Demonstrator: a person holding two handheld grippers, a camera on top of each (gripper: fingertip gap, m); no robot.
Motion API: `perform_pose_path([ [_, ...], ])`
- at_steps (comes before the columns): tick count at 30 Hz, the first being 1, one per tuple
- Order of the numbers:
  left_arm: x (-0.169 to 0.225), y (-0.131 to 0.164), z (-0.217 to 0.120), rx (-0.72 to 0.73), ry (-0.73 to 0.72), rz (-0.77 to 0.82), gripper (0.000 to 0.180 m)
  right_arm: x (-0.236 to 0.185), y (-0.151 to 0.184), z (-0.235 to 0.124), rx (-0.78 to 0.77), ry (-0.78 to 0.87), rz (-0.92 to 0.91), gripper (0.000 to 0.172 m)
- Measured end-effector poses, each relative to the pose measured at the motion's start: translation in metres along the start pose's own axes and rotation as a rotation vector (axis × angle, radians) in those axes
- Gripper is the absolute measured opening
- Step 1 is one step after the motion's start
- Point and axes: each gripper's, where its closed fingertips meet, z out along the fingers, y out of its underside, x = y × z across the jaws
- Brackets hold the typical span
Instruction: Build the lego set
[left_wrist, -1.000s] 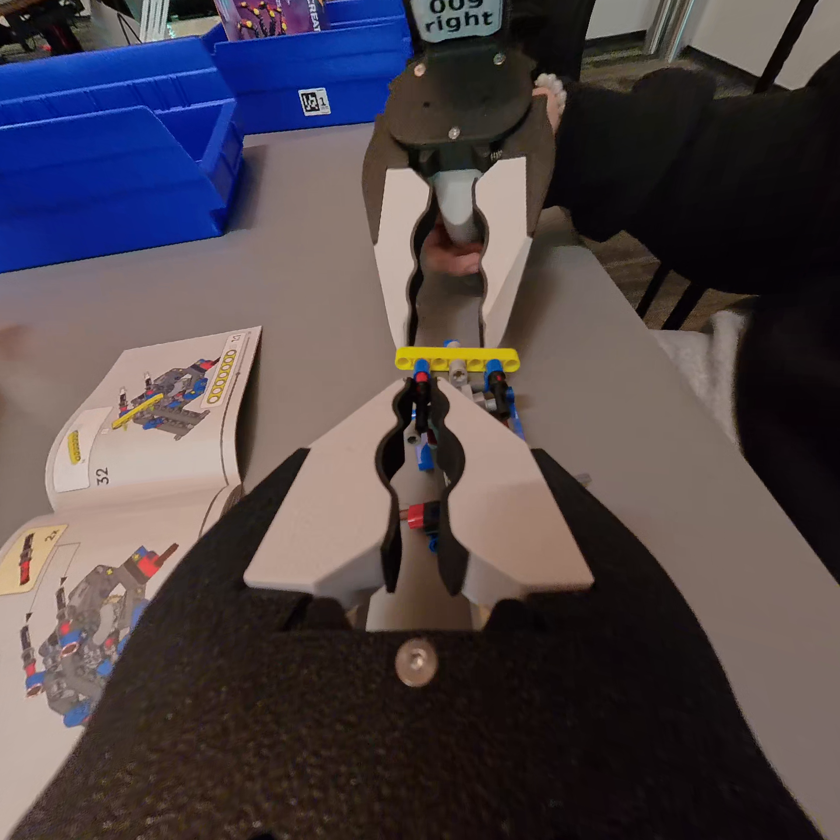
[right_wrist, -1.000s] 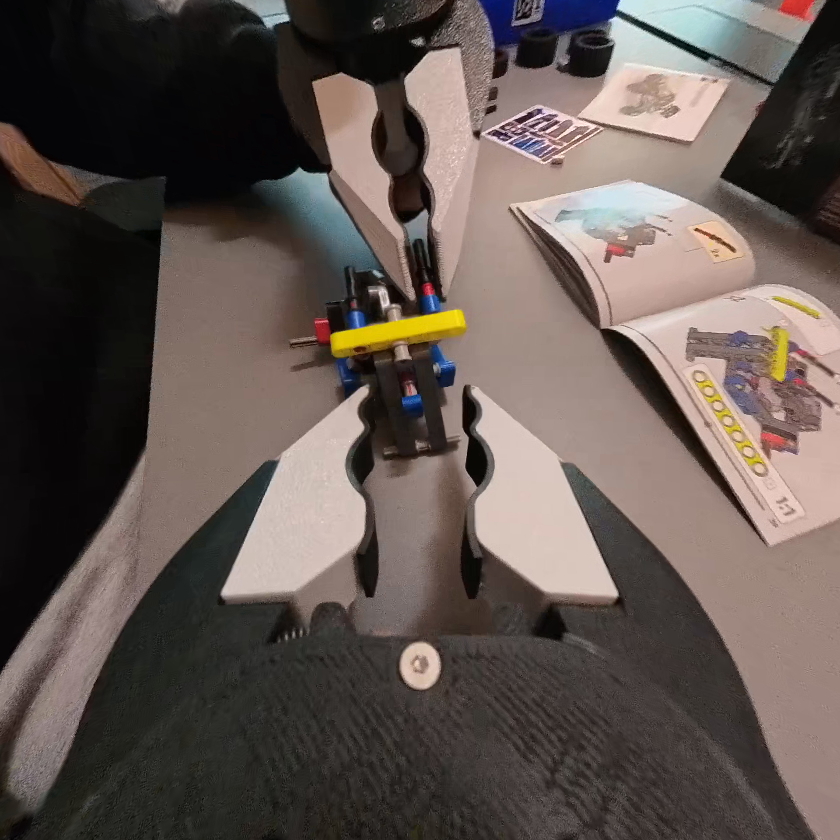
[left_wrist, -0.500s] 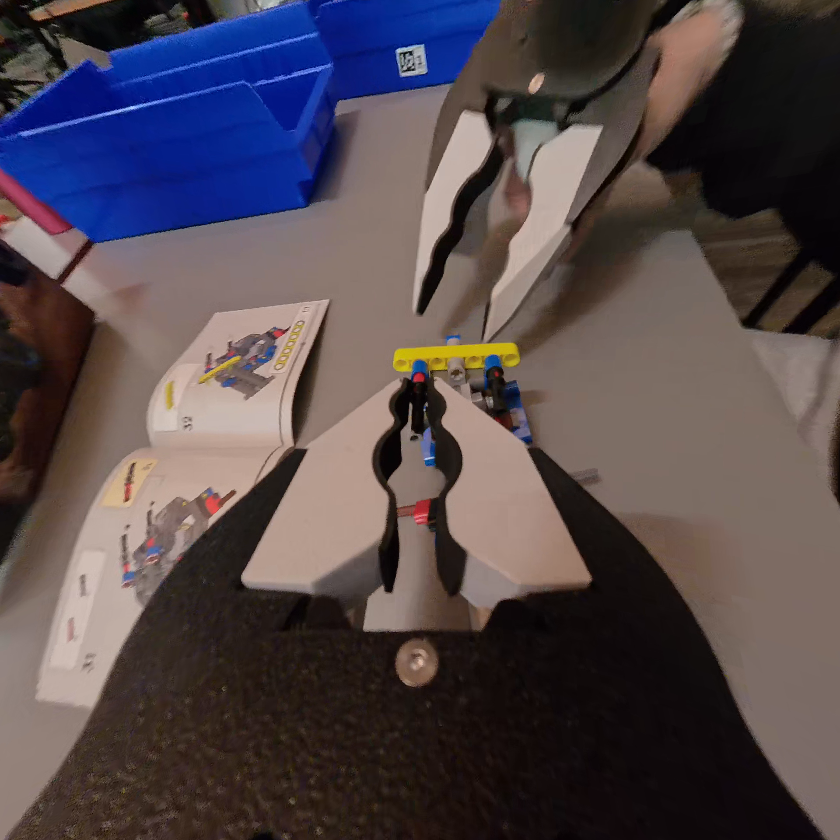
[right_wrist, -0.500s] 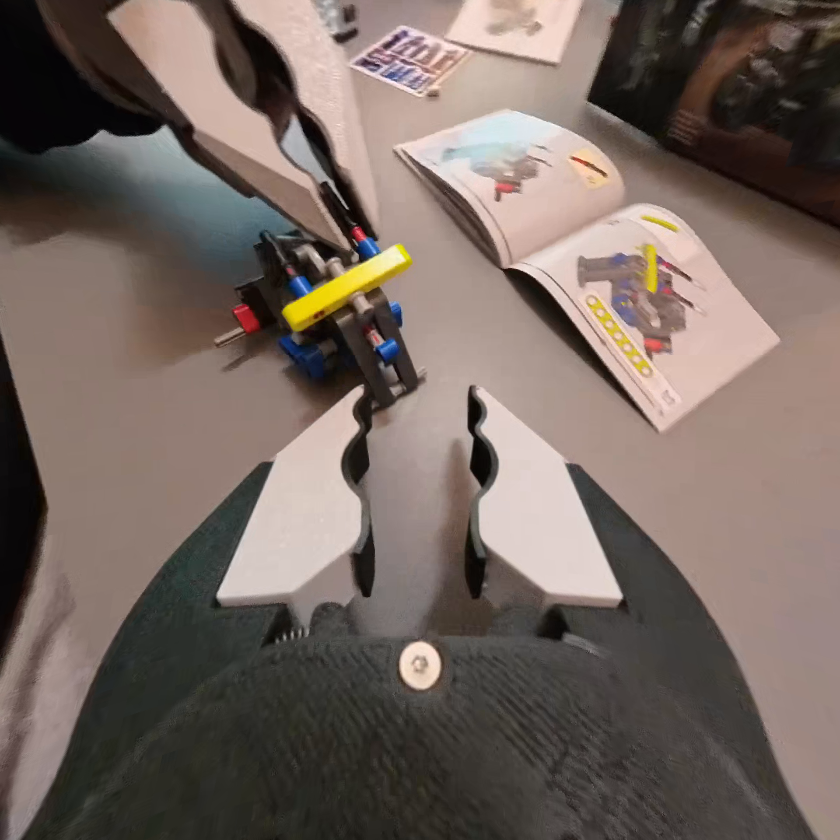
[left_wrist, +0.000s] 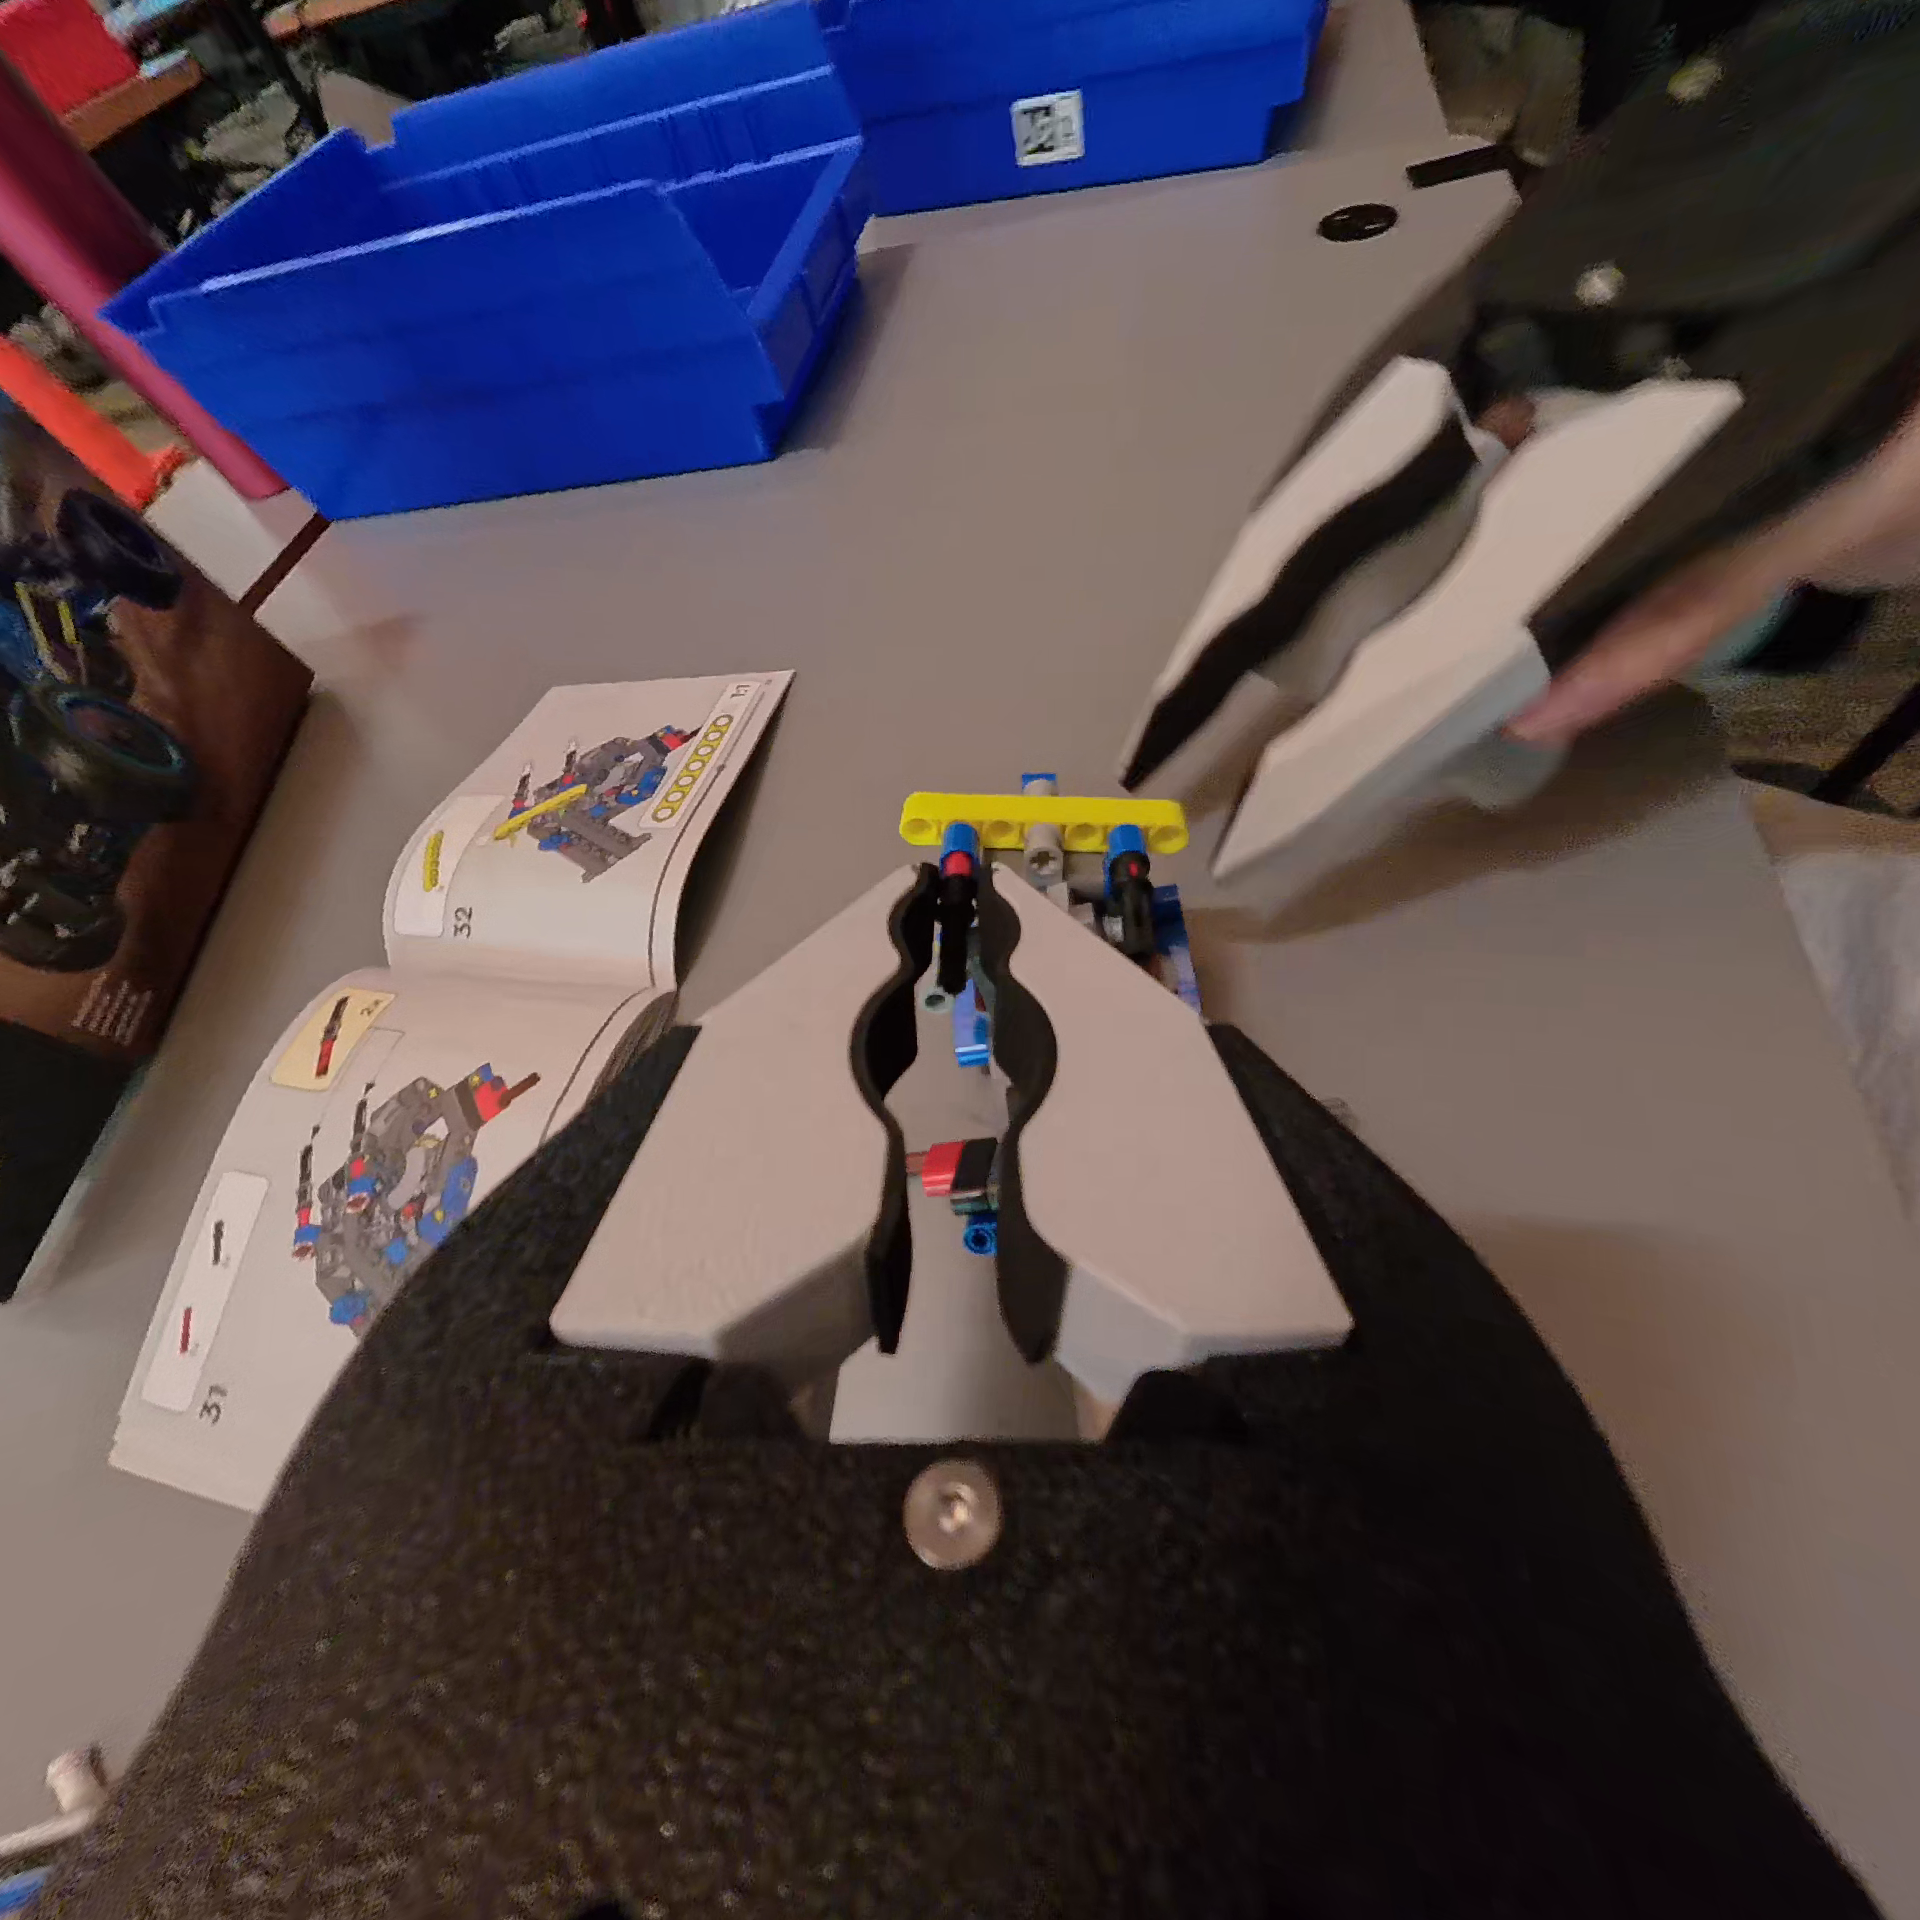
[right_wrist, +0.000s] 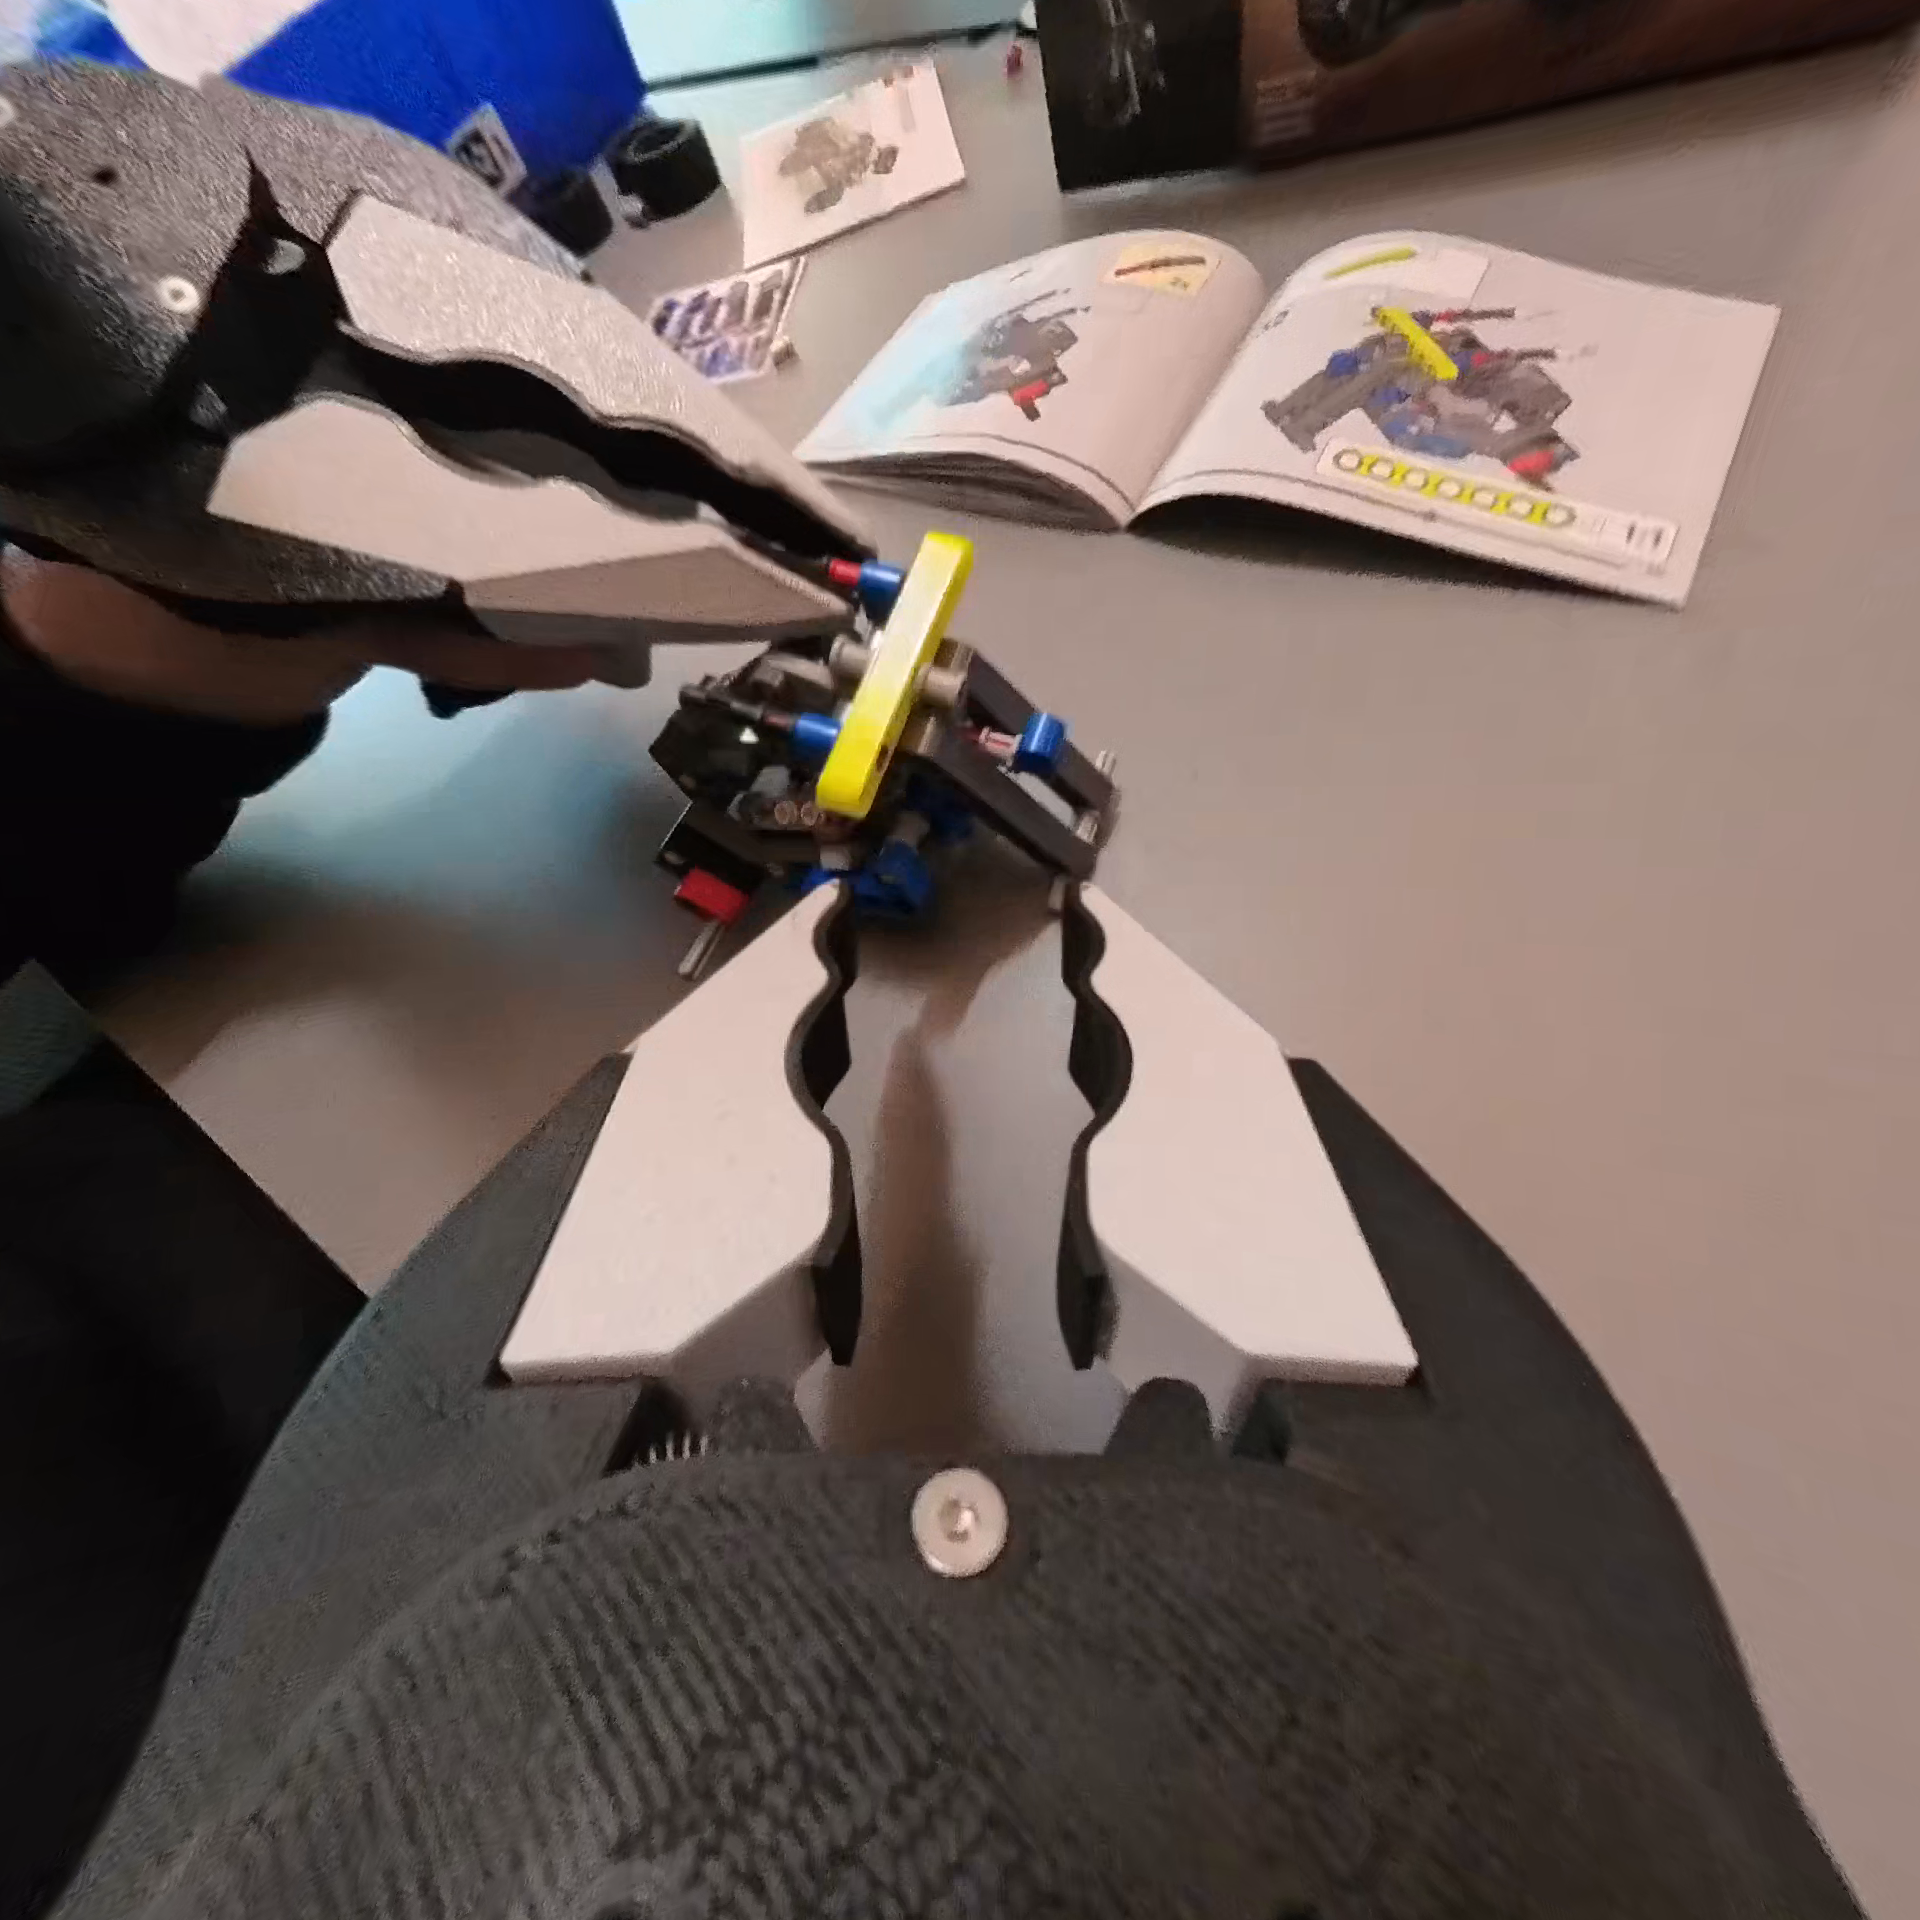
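Our left gripper (left_wrist: 954, 894) clamps a black pin on the brick model (right_wrist: 883, 748); our right gripper (right_wrist: 951, 914) gapes empty just near it.

Left wrist view: the right gripper (left_wrist: 1195, 821) is motion-smeared, its body cut by the right edge; the hand (left_wrist: 1704, 623) on it is a blur. The toy model (left_wrist: 1039, 883) is mostly hidden under the left gripper's (left_wrist: 954, 883) fingers. The box (left_wrist: 114, 831) is cropped at the left edge.

Right wrist view: the model's near side (right_wrist: 883, 883) is soft with blur. The sticker sheet (right_wrist: 727, 317) and tyres (right_wrist: 665, 156) are too small to read. Booklet (right_wrist: 1403, 416) drawings indistinct.
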Motion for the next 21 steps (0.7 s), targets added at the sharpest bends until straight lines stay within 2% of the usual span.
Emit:
perform_pose_path([
  [2, 0.006, 0.0, -0.003, 0.022, 0.045, 0.05, 0.004, -0.003, -0.014, -0.008, 0.038, -0.077, -0.125, 0.037],
  [6, 0.01, 0.001, -0.006, 0.054, 0.142, 0.081, 0.004, 0.014, -0.022, -0.004, 0.033, -0.184, -0.582, 0.04],
  [10, 0.011, 0.003, -0.009, 0.071, 0.246, 0.065, 0.004, -0.004, -0.012, 0.006, -0.036, -0.488, -0.592, 0.031],
  [15, 0.01, 0.004, -0.01, 0.069, 0.267, 0.083, 0.004, -0.011, -0.007, 0.018, -0.073, -0.532, -0.681, 0.032],
  [18, 0.011, 0.004, -0.01, 0.07, 0.271, 0.086, 0.004, -0.021, -0.003, 0.017, -0.068, -0.581, -0.748, 0.023],
  [21, 0.013, 0.003, -0.011, 0.085, 0.26, 0.117, 0.004, -0.022, -0.003, 0.015, -0.062, -0.614, -0.748, 0.022],
])
